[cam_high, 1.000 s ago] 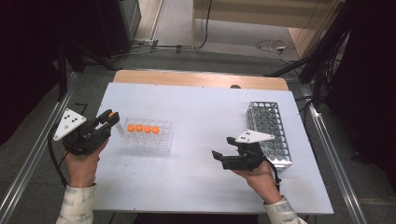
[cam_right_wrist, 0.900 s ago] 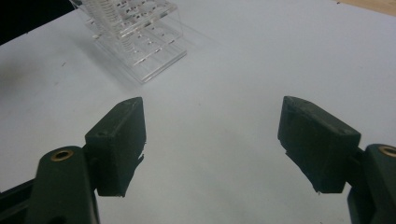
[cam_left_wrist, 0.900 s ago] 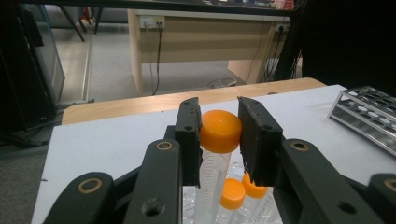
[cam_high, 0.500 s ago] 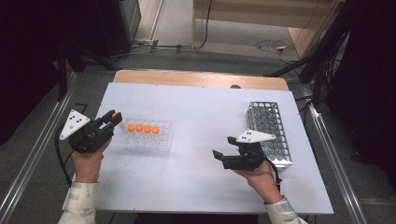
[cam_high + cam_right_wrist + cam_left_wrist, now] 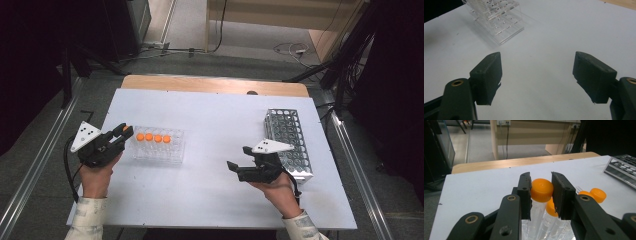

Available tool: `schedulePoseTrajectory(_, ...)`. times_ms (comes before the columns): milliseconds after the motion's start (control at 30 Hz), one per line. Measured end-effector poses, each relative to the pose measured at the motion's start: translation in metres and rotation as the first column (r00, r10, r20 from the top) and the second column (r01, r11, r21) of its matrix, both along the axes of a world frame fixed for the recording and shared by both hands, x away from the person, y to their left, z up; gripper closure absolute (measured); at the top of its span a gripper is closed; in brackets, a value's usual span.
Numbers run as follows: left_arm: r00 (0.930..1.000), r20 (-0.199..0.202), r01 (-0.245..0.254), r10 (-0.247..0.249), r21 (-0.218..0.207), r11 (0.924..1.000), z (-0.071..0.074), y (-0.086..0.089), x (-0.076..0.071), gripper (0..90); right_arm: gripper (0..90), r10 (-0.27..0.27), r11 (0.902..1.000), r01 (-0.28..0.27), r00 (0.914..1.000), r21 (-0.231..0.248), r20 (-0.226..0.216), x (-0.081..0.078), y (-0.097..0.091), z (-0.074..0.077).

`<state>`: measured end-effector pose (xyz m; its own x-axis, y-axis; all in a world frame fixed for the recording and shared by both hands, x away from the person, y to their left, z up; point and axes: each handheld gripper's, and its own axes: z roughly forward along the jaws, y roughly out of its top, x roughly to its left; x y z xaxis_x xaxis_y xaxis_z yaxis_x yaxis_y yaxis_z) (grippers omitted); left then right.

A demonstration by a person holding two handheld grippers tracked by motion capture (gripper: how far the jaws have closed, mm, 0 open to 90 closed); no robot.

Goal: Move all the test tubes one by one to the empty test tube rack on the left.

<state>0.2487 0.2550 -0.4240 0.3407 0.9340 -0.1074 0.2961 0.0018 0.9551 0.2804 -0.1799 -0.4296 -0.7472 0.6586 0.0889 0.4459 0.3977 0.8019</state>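
In left gripper view, left tool (image 5: pixel 541 192) clamps orange-capped tube (image 5: pixel 541 190), right tool (image 5: pixel 239 161) open over table (image 5: pixel 215 107).

Even overhead light, soft shadows, dark surroundings.

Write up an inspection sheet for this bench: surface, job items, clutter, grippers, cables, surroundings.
Surface: white table, wooden strip at its far edge.
Job's things: clear tube rack with orange-capped tubes; one tube sits between the left gripper's jaws; metal rack at the right, no tubes seen in it.
Clutter: nothing seen.
Grippers: left gripper shut on the tube's cap; right gripper open over bare table.
Cables: black cable trailing from the left gripper; loose cables on the floor beyond.
Surroundings: grey floor, dark equipment at both sides.
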Motion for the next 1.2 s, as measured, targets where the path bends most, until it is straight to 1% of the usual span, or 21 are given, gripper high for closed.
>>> schedulePoseTrajectory(167, 0.9999, -0.014, 0.003, -0.003, -0.004, 1.0000, -0.002, -0.001, 0.001, 68.9, 22.0, -0.004, 1.0000, 0.004, 1.0000, 0.002, 0.002, 0.000, -0.001, 0.000)
schedulePoseTrajectory(233, 0.9999, -0.017, 0.000, 0.000, -0.005, 1.0000, -0.002, -0.001, 0.002, 65.1, 22.0, -0.004, 1.0000, 0.004, 1.0000, 0.002, 0.001, 0.000, -0.001, 0.000)
schedulePoseTrajectory(367, 0.9999, -0.014, 0.001, -0.001, -0.013, 0.9999, -0.001, 0.000, 0.001, 63.1, 22.0, -0.007, 1.0000, 0.007, 1.0000, 0.000, 0.001, 0.000, -0.001, 0.000)
schedulePoseTrajectory(500, 0.9999, -0.013, 0.002, -0.003, -0.022, 0.9998, 0.000, 0.000, 0.000, 63.1, 22.0, -0.007, 1.0000, 0.007, 1.0000, 0.004, 0.002, 0.000, -0.002, 0.001)
schedulePoseTrajectory(567, 0.9999, -0.011, 0.008, -0.009, -0.033, 0.9994, 0.001, 0.001, -0.001, 63.1, 22.0, -0.009, 1.0000, 0.009, 1.0000, 0.005, 0.004, 0.001, -0.002, 0.001)
schedulePoseTrajectory(600, 0.9999, -0.009, 0.007, -0.007, -0.031, 0.9995, 0.002, 0.000, -0.001, 62.9, 22.0, -0.009, 0.9999, 0.009, 1.0000, 0.005, 0.005, 0.001, -0.003, 0.001)
schedulePoseTrajectory(667, 0.9999, -0.008, 0.009, -0.009, -0.038, 0.9992, 0.003, 0.001, -0.002, 61.5, 22.1, -0.012, 0.9999, 0.012, 0.9999, 0.004, 0.005, 0.001, -0.003, 0.001)
schedulePoseTrajectory(833, 0.9999, -0.009, 0.013, -0.013, -0.057, 0.9983, 0.005, 0.002, -0.003, 52.2, 22.0, -0.021, 0.9997, 0.021, 0.9998, 0.011, 0.006, 0.002, -0.006, 0.002)
schedulePoseTrajectory(900, 0.9997, -0.012, 0.018, -0.019, -0.077, 0.9969, 0.005, 0.003, -0.004, 48.6, 22.0, -0.028, 0.9996, 0.028, 0.9996, 0.010, 0.008, 0.003, -0.008, 0.002)
schedulePoseTrajectory(1000, 0.9995, -0.024, 0.020, -0.023, -0.093, 0.9955, 0.007, 0.003, -0.005, 41.0, 22.0, -0.038, 0.9992, 0.038, 0.9992, 0.012, 0.009, 0.004, -0.011, 0.001)
schedulePoseTrajectory(1067, 0.9992, -0.032, 0.022, -0.025, -0.098, 0.9949, 0.008, 0.003, -0.007, 37.7, 22.0, -0.047, 0.9988, 0.047, 0.9989, 0.013, 0.009, 0.005, -0.013, 0.002)
schedulePoseTrajectory(1200, 0.9983, -0.052, 0.022, -0.026, -0.088, 0.9959, 0.011, 0.000, -0.010, 31.1, 22.0, -0.061, 0.9981, 0.060, 0.9981, 0.013, 0.009, 0.007, -0.017, 0.002)
